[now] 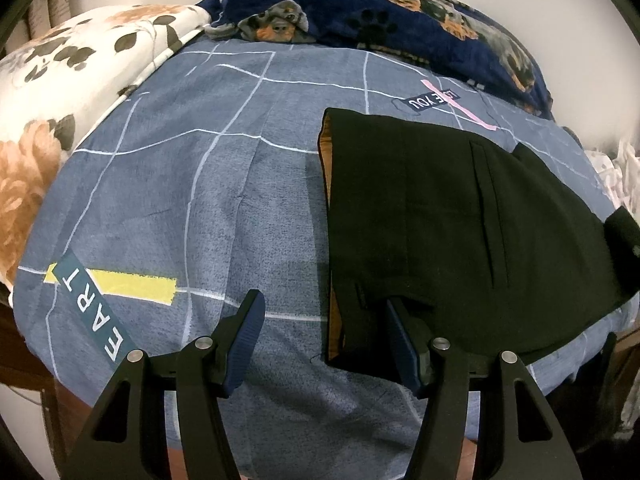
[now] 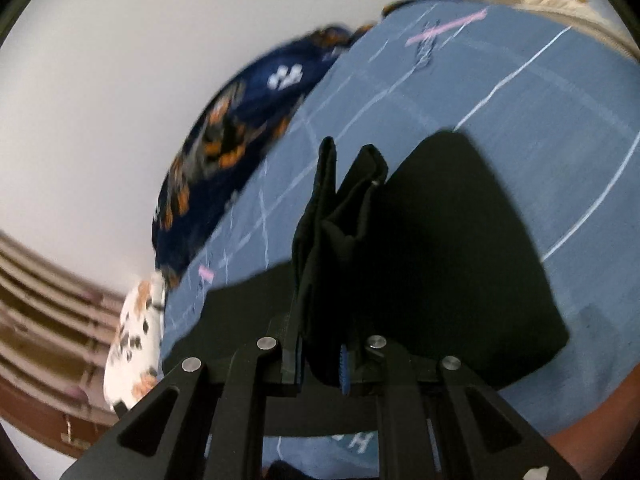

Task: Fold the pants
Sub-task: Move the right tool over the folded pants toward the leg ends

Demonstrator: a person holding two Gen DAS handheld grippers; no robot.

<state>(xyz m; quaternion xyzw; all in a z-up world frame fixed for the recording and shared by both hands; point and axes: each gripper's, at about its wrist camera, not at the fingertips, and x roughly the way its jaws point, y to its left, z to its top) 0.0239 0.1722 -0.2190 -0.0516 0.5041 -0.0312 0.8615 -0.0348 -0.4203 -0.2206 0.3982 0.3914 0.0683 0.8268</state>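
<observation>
My right tool (image 2: 320,364) is clamped on a bunched fold of the black pants (image 1: 460,220), which lie on the blue bed sheet (image 1: 180,200), while my left tool (image 1: 324,344) hangs wide at their near edge, gripping nothing.

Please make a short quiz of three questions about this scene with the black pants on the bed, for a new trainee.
1. True or false: the right gripper is shut on a bunch of the black fabric pants.
2. What are the left gripper jaws doing: A) clamping the pants, B) standing open, C) holding the dog-print blanket?
3. What colour is the lining at the pants' edge?

Key: 1 true. 2 B: open, with one blue-padded finger at the pants' near edge. 3 orange-brown.
</observation>
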